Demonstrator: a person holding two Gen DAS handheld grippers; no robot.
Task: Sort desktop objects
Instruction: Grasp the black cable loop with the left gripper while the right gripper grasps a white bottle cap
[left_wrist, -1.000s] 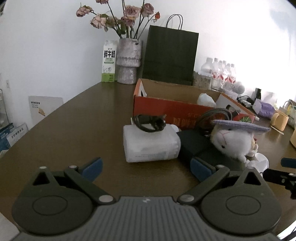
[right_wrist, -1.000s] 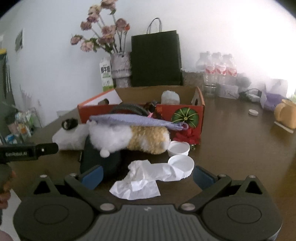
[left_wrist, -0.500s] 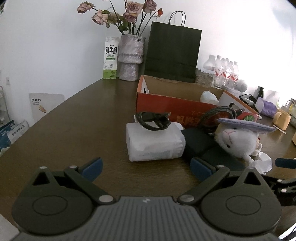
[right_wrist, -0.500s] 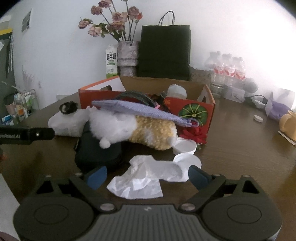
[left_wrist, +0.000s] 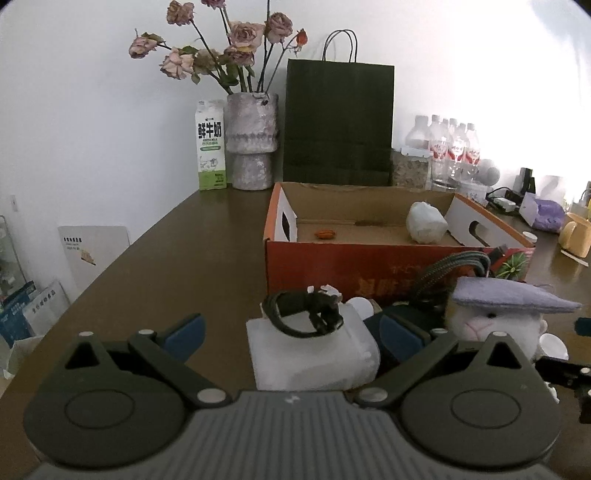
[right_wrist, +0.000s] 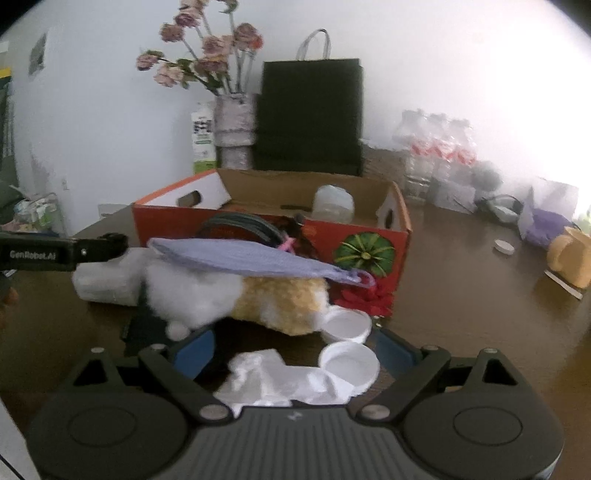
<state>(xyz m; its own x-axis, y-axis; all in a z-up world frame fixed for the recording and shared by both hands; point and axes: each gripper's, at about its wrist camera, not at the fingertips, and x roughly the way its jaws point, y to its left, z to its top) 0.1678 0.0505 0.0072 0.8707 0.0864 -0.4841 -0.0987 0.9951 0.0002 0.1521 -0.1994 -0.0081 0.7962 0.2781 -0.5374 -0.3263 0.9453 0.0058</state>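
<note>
Crumpled white tissue (right_wrist: 280, 380) beside fluffy plush toy (right_wrist: 236, 295), round plastic lids (right_wrist: 349, 362).

Plain white wall (left_wrist: 92, 110) behind, washed out by strong light at the right side. Dark brown desk (left_wrist: 177, 258) with a rounded left edge, backed by a vase of dried roses (left_wrist: 252, 140), a milk carton (left_wrist: 210, 146), a black paper bag (left_wrist: 338, 122) and a cluster of water bottles (left_wrist: 448, 147). Beyond the left edge, down low, a white board (left_wrist: 94, 251) leaning against the wall and some boxes (left_wrist: 22, 310).
</note>
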